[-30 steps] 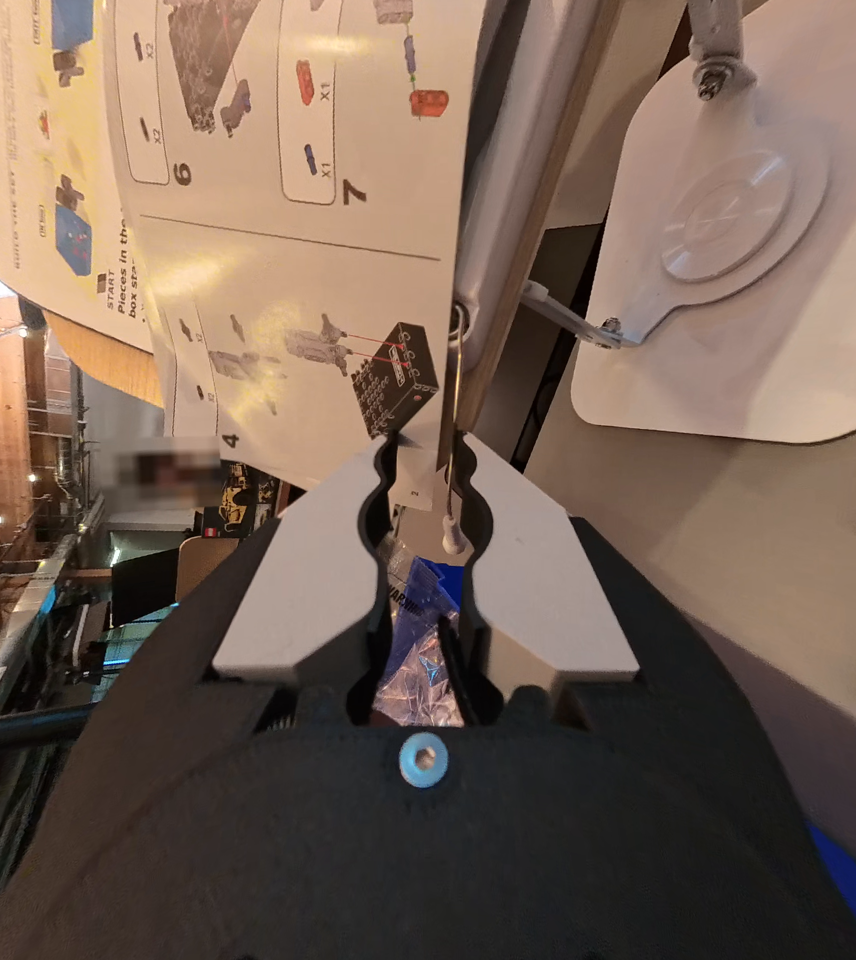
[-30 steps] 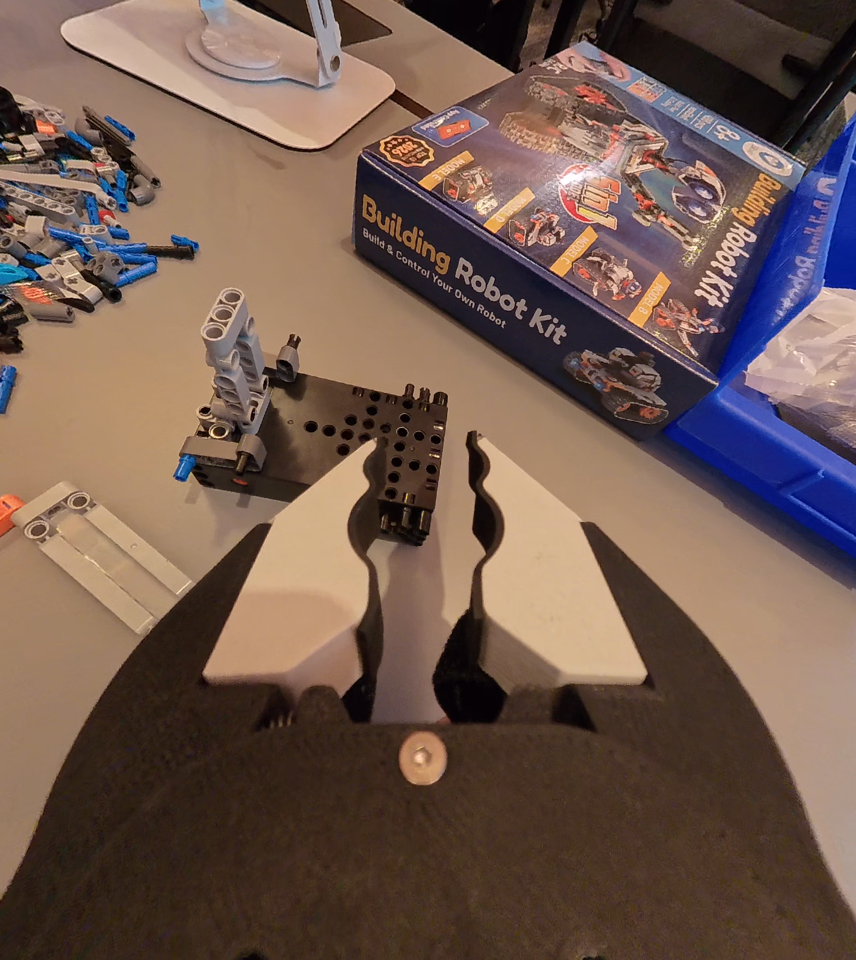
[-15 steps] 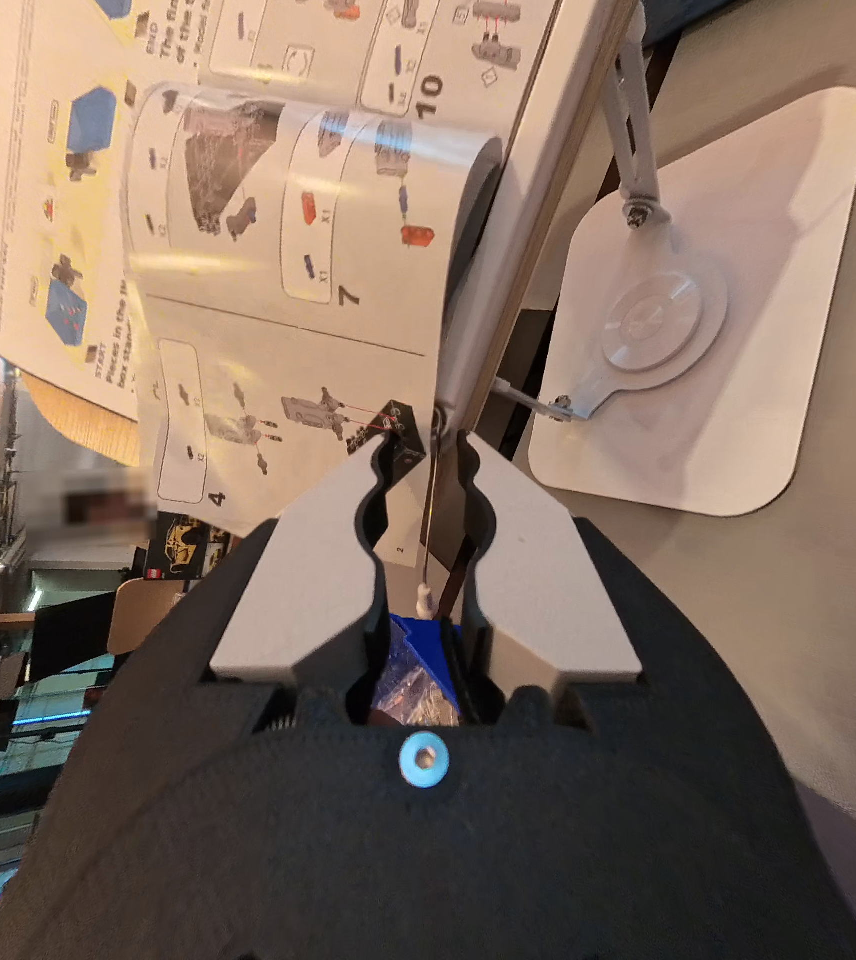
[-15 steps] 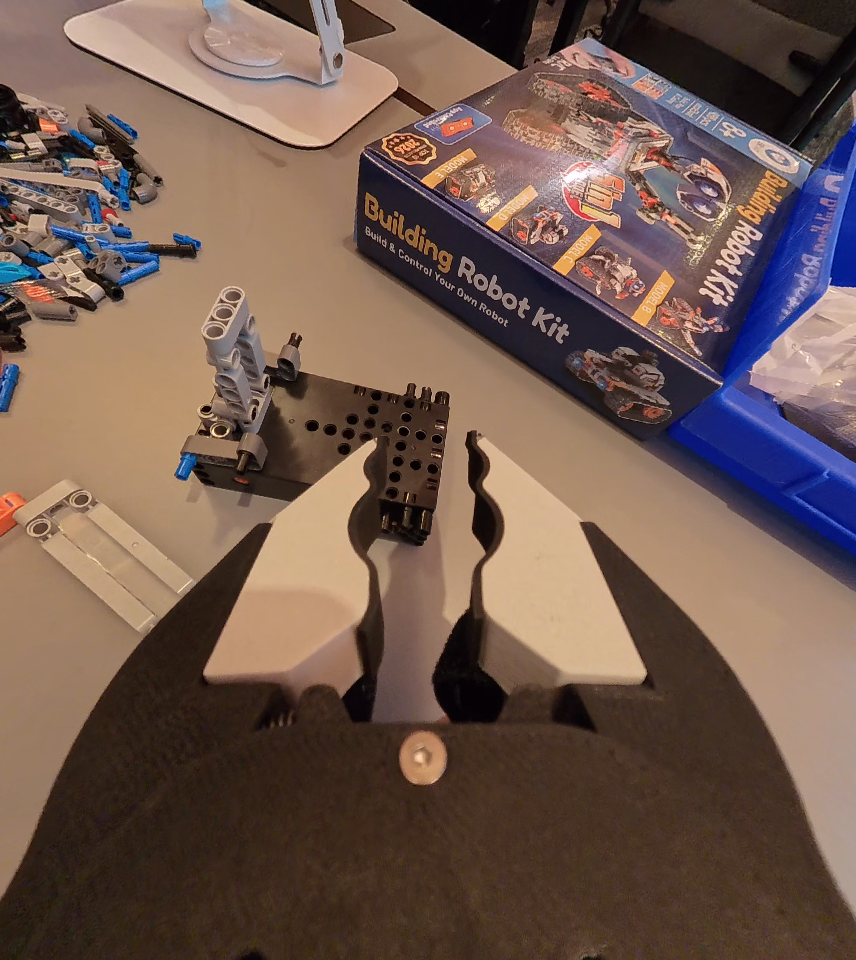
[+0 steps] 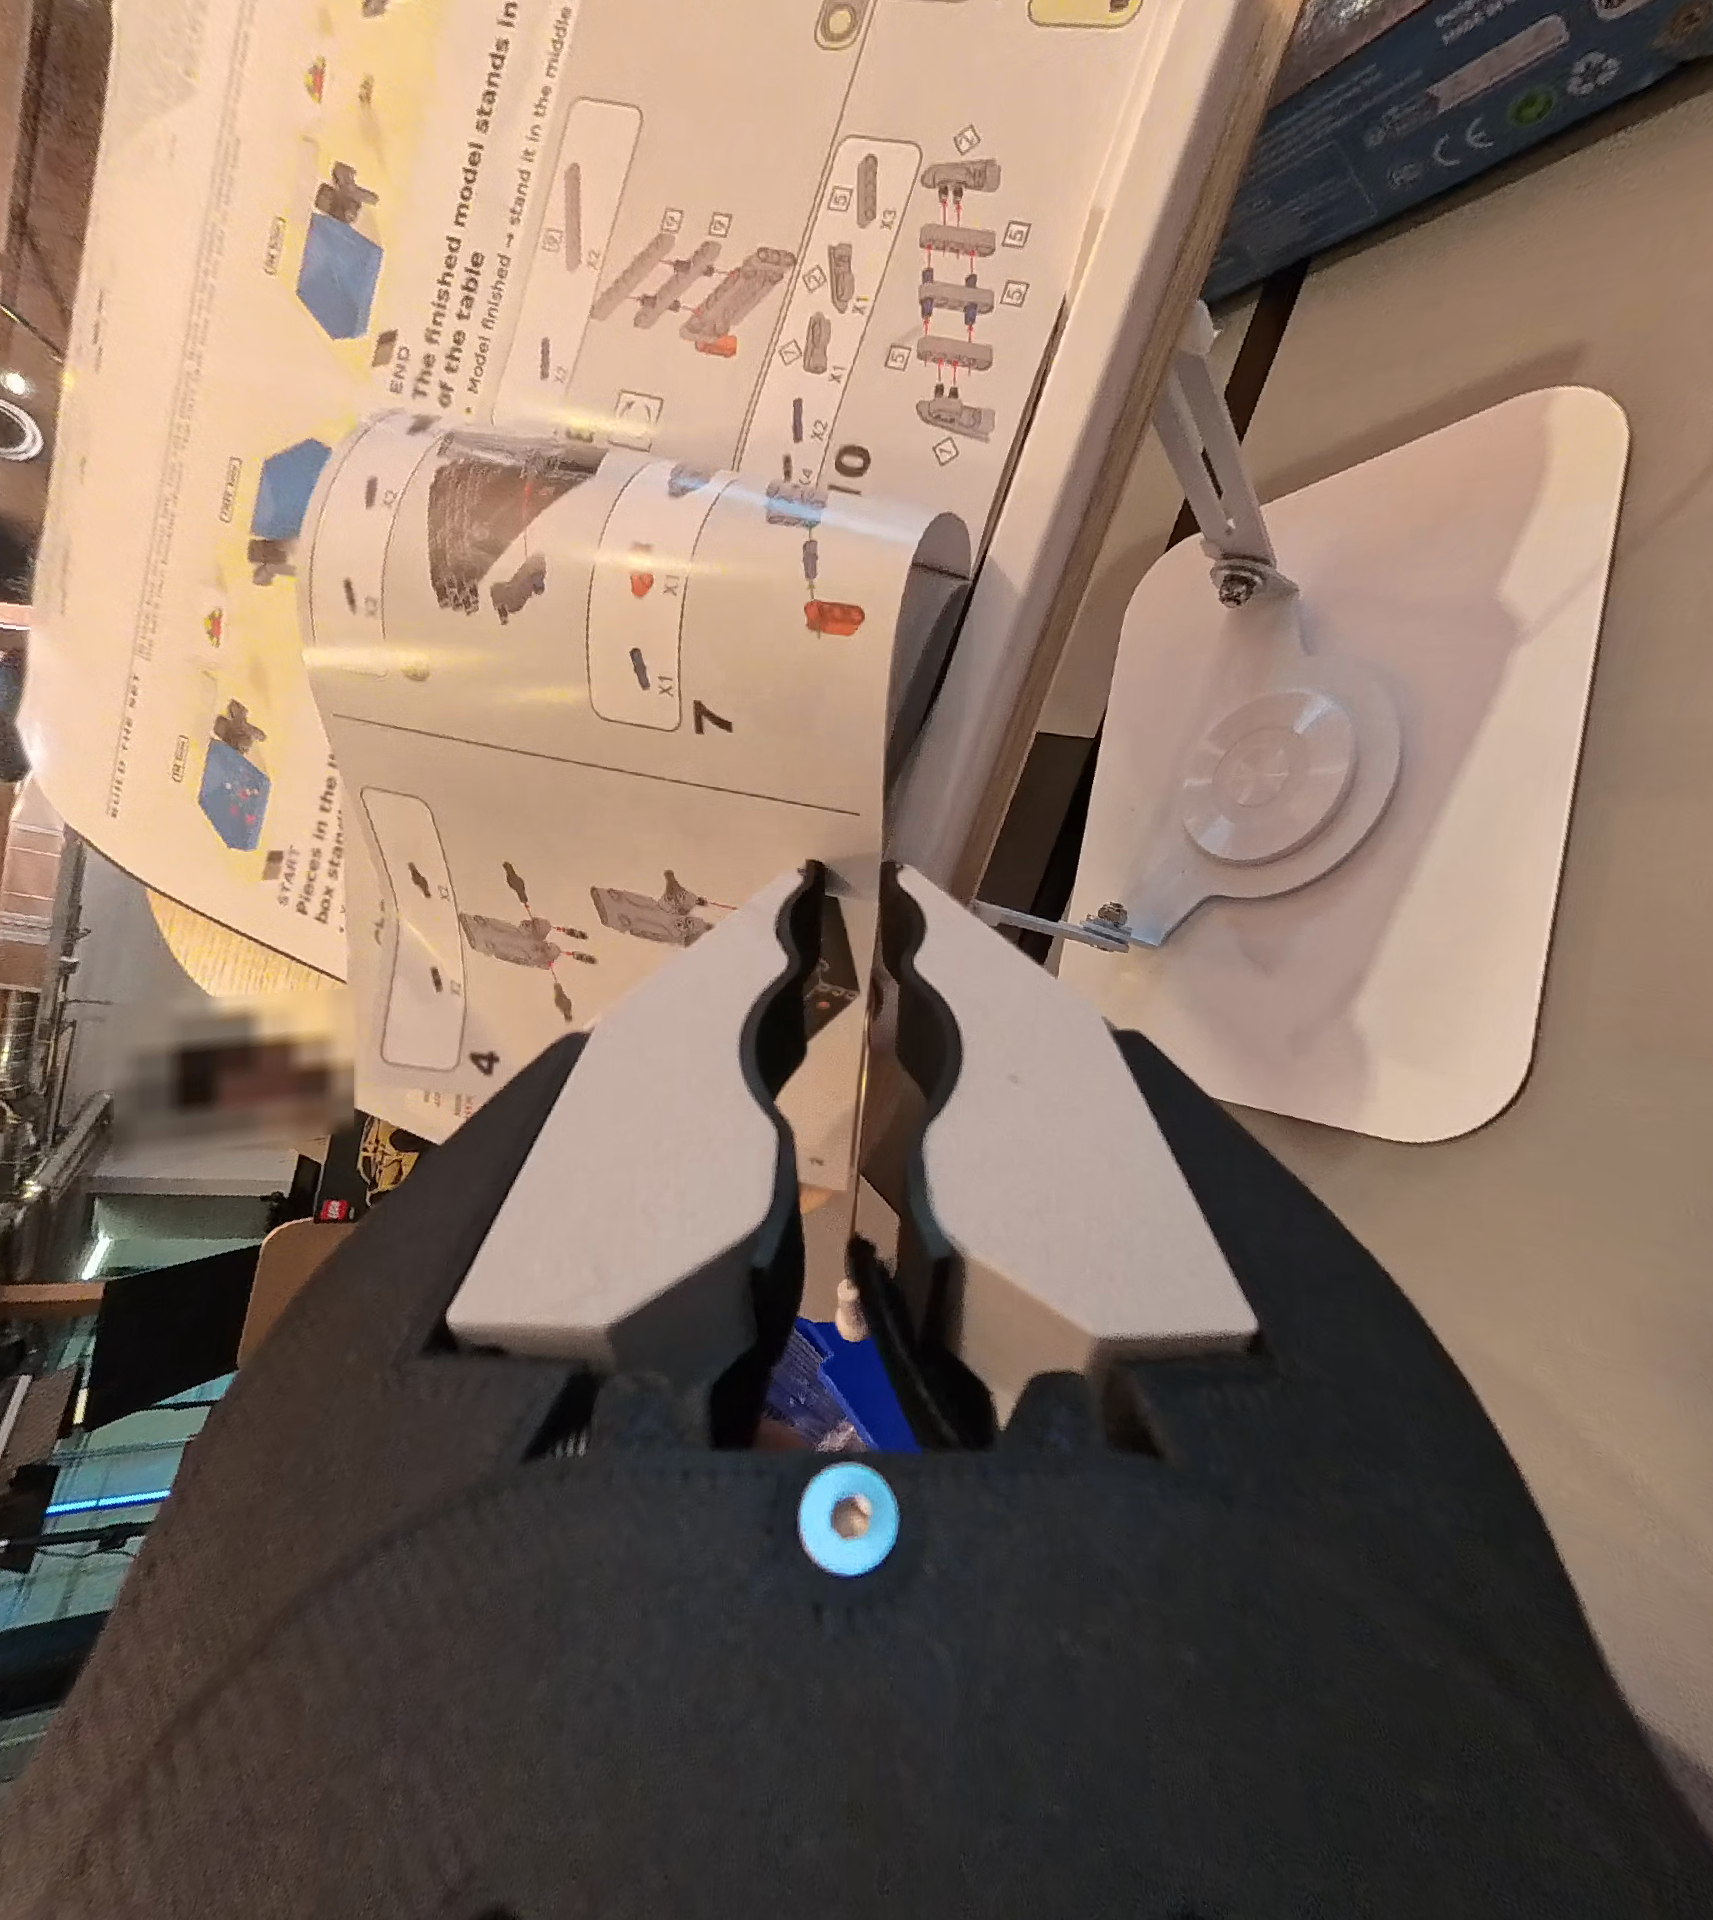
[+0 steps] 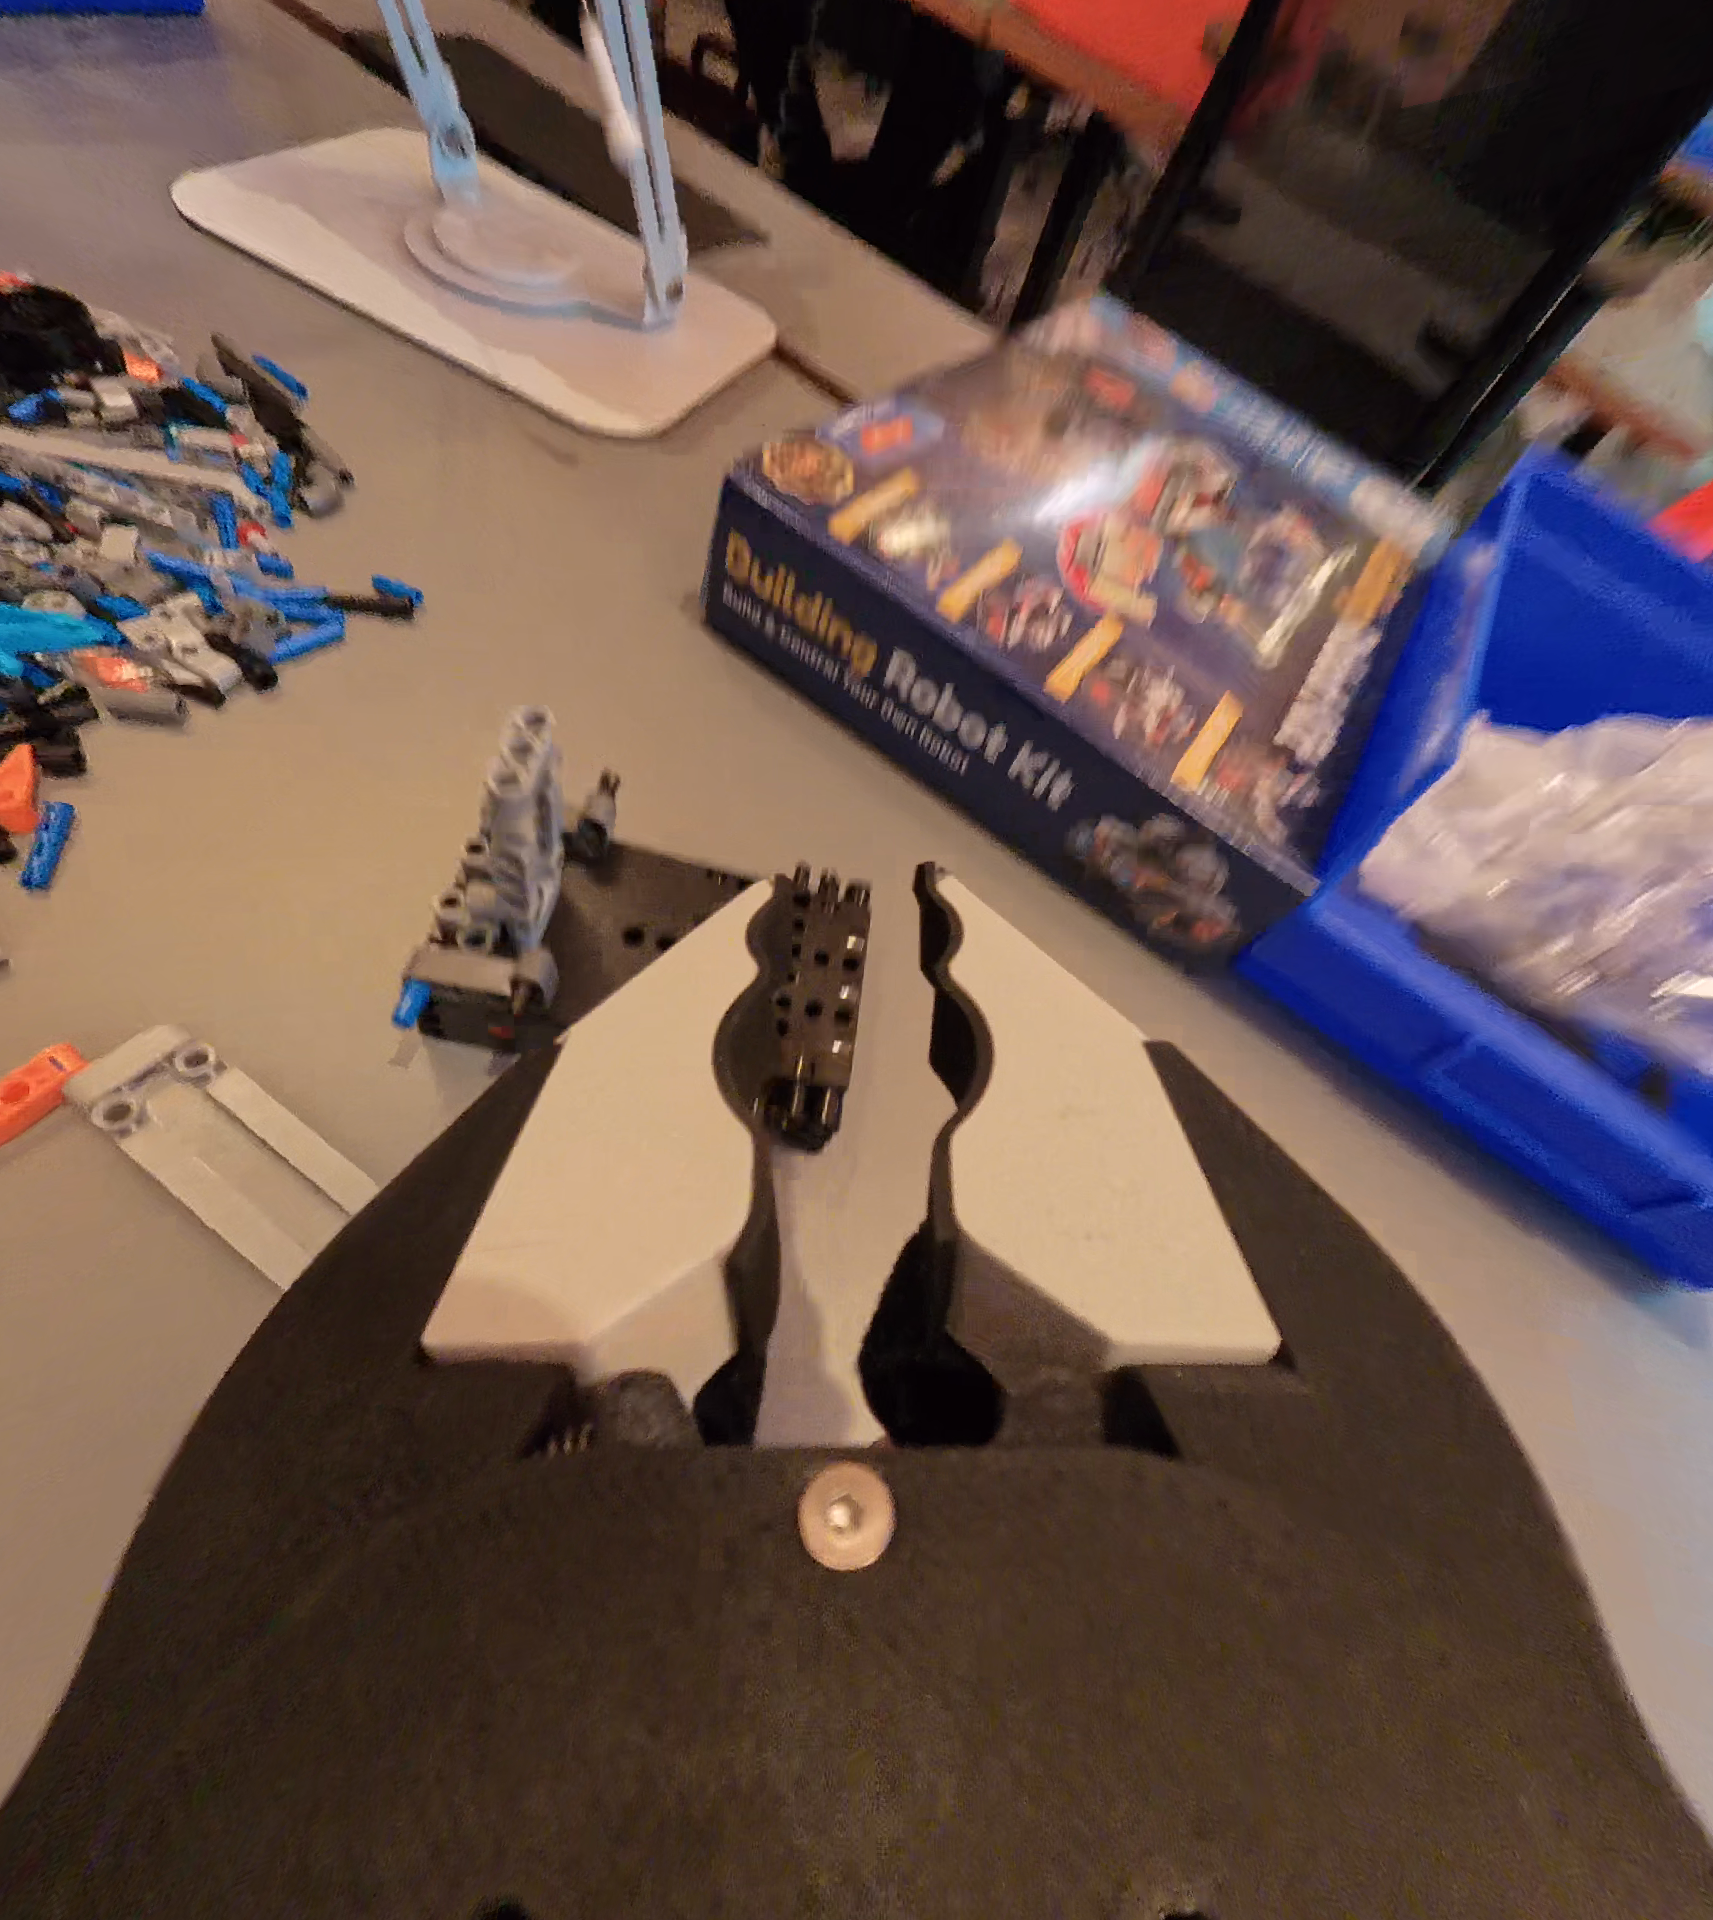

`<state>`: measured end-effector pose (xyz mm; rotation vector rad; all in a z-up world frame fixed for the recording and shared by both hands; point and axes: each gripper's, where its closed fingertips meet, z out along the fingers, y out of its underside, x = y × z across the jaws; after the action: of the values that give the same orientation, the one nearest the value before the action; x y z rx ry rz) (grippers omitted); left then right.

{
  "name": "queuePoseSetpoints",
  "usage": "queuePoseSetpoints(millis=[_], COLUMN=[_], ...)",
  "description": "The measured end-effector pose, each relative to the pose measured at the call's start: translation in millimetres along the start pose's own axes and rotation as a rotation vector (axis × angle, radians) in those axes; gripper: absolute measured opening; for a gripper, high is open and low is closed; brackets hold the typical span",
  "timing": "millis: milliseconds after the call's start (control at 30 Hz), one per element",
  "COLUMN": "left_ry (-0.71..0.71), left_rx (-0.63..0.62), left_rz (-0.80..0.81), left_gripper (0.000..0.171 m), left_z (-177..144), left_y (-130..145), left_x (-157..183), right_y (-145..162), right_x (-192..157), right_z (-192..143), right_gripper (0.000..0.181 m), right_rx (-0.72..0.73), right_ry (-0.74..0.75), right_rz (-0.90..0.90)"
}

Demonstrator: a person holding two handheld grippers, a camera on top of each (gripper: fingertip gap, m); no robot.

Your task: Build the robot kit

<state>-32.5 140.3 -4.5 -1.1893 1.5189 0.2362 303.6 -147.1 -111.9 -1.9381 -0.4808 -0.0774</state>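
Booklet of building instructions [image 5: 540, 312], one only, stands open on one white book stand [image 5: 1434, 727], with its printed pages turned toward the camera. One page [image 5: 561, 644] is curled into a roll in front of the other pages. The lower corner of this page passes between the two grey fingers of the left gripper [image 5: 852, 883], together with one thin wire page holder [image 5: 862, 1091] of the stand. The finger tips are very near to each other, but I cannot tell if they press on the paper or only stand around it. The flat base of the stand lies on the grey table [image 5: 1662, 1351], right of the gripper.

In the right wrist view, which is blurred, the book stand [image 6: 364, 229] is far at the back. One black block with many holes [image 6: 821, 977] lies on the table well in front of the stand. Its near corner is between the fingers of the right gripper [image 6: 847, 883], beside the left finger, with free space on the other side; these fingers are apart and hold nothing. One grey beam tower [image 6: 519, 831] stands upright on the block. One pile of small parts [image 6: 73, 582] lies left of and before the stand. One flat grey piece [image 6: 208, 1132] with one orange connector [image 6: 0, 1107] lies nearer still. One kit box [image 6: 1091, 582] is right of the stand, and one blue bin [image 6: 1610, 675] with clear plastic bags [image 6: 1610, 831] is just beside the box.
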Motion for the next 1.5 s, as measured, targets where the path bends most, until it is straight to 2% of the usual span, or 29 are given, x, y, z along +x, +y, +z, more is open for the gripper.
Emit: queuePoseSetpoints(millis=[67,167,300,433,533,667,833,900,1067,1133,1333,1500], left_ry=[-0.005,-0.010,-0.027,-0.093,-0.135,-0.169,-0.216,-0.238,-0.307,-0.268,-0.157,-0.121], left_rx=[0.003,0.017,0.039,0.087,0.105,0.130,0.185,0.215,0.314,0.292,0.143,0.097], left_rz=[0.007,0.030,0.053,0.057,0.101,0.138,0.195,0.211,0.204,0.155,0.116,0.059], left_gripper=[0.004,0.000,0.000,0.000,0.000,0.000,0.000,0.000,0.000,0.005,0.010,0.016], left_z=[0.8,2.2,1.1,-1.6,-0.6,1.7,2.0,1.0,-14.2,-13.5,8.4,19.2], left_y=[-1.6,-7.5,-19.3,-36.3,-48.6,-65.2,-91.9,-100.6,-115.1,-105.7,-63.6,-52.8], left_x=[0.2,1.9,2.3,-3.0,-2.0,0.2,2.5,3.2,-2.2,-2.2,5.2,5.8], right_y=[-27.2,-70.2,-130.3,-194.6,-236.8,-275.6,-296.9,-301.3,-296.5,-288.6,-277.3,-271.5], right_x=[-7.4,-37.0,-79.8,-114.8,-123.6,-123.2,-108.4,-100.9,-86.0,-81.4,-69.0,-57.6], right_z=[-4.9,1.0,27.9,72.2,116.9,173.2,208.7,211.5,213.0,215.1,205.2,196.8], right_gripper=[0.021,0.013,0.020,0.028,0.034,0.048,0.047,0.035,0.027,0.027,0.027,0.027], right_rx=[0.036,0.089,0.119,0.164,0.195,0.239,0.284,0.307,0.305,0.276,0.312,0.357], right_ry=[0.032,-0.015,-0.073,-0.080,0.000,0.069,0.112,0.116,0.112,0.124,0.068,-0.039], right_rz=[-0.082,-0.144,-0.230,-0.327,-0.432,-0.427,-0.333,-0.279,-0.184,-0.183,-0.034,0.156])
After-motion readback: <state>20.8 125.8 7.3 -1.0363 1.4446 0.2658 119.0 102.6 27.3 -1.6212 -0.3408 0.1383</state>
